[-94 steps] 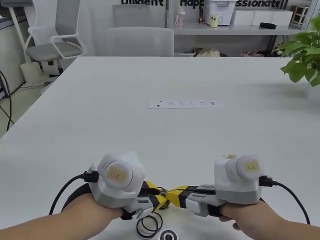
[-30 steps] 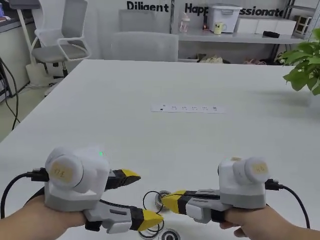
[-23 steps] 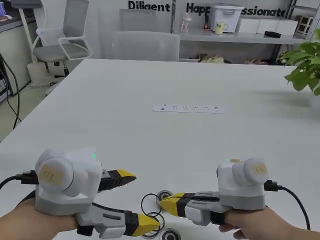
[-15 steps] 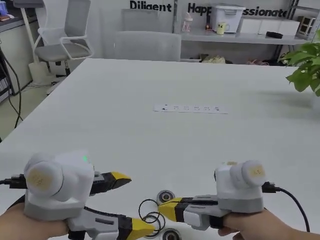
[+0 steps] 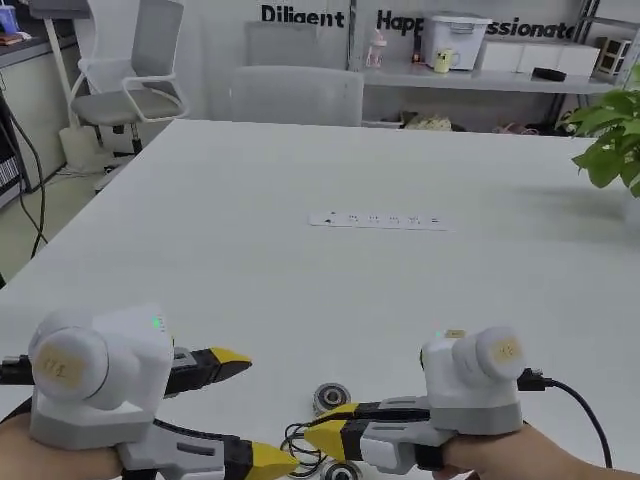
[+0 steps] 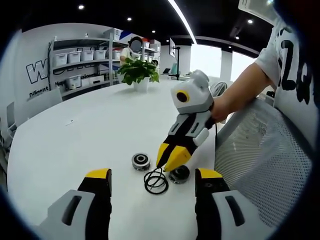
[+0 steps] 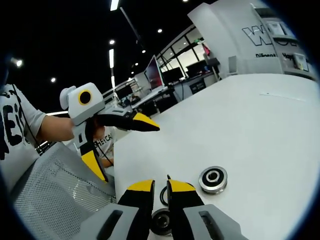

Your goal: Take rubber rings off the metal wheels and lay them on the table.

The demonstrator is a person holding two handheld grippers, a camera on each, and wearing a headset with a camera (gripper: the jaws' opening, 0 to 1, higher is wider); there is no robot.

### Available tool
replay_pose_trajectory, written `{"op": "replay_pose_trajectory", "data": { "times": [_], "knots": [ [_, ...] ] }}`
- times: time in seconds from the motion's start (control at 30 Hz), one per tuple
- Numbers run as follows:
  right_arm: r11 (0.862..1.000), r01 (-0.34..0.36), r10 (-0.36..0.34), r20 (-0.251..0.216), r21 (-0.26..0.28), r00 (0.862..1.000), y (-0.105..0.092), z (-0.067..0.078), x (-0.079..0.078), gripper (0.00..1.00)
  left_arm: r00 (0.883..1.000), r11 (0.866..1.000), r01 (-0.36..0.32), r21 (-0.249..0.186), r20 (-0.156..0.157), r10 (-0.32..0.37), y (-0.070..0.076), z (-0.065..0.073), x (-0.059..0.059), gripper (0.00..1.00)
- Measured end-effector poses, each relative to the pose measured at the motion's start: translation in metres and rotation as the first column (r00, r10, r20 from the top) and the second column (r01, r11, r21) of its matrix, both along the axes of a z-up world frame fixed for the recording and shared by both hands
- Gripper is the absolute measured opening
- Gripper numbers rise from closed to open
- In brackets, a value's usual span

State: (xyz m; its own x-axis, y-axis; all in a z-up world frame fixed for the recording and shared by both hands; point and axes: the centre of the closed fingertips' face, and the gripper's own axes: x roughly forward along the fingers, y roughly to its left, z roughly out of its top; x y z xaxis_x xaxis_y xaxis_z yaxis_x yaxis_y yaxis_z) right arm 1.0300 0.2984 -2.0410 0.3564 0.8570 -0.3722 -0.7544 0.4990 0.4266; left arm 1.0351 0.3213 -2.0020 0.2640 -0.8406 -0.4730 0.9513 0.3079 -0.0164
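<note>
Starting with the biggest thing, the white desk [image 5: 300,250] carries all the work close to its near edge, right in front of you, with one power strip [image 5: 380,220] well apart toward the middle. You have two tools over it. Your left tool [image 5: 249,408] has its jaws spread wide and holds nothing. Your right tool [image 5: 315,433] has its jaws drawn together on a rubber ring [image 7: 163,195], a thin black line rising between the yellow tips in the right gripper view. Two metal wheels lie flat on the desk: one metal wheel [image 5: 331,397] just beyond the right tool's tips, the other wheel [image 5: 341,470] just under them; whether either wears a ring I cannot tell. Between the wheels lie the loose rubber rings [image 6: 156,182], at least two loops overlapping, touching the one you pinch. The risk I judge: lifting that ring may snag the overlapped loops and drag them, or nudge the near wheel, toward the desk edge. Letting go while the ring is stretched could make it spring away and off the desk.
</note>
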Motion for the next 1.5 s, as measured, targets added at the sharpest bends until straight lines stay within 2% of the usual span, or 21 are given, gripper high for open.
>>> {"op": "replay_pose_trajectory", "data": {
  "times": [0.33, 0.8, 1.5],
  "knots": [
    [1.000, -0.008, 0.008, 0.009, -0.003, 1.000, 0.001, 0.004, -0.002, 0.16, 1.000, 1.000, 0.000, 0.002, -0.003, 0.000, 0.001, 0.000, 0.000, 0.66],
    [1.000, 0.025, -0.026, 0.044, 0.008, 0.999, -0.013, 0.023, 0.002, 0.28, 1.000, 1.000, 0.005, -0.007, 0.001, -0.005, 0.001, 0.006, -0.004, 0.66],
    [0.998, 0.040, -0.033, 0.152, -0.040, 0.988, -0.042, 0.044, -0.007, 0.47, 1.000, 1.000, 0.003, -0.031, 0.013, -0.002, -0.001, 0.022, -0.006, 0.71]
  ]
}}
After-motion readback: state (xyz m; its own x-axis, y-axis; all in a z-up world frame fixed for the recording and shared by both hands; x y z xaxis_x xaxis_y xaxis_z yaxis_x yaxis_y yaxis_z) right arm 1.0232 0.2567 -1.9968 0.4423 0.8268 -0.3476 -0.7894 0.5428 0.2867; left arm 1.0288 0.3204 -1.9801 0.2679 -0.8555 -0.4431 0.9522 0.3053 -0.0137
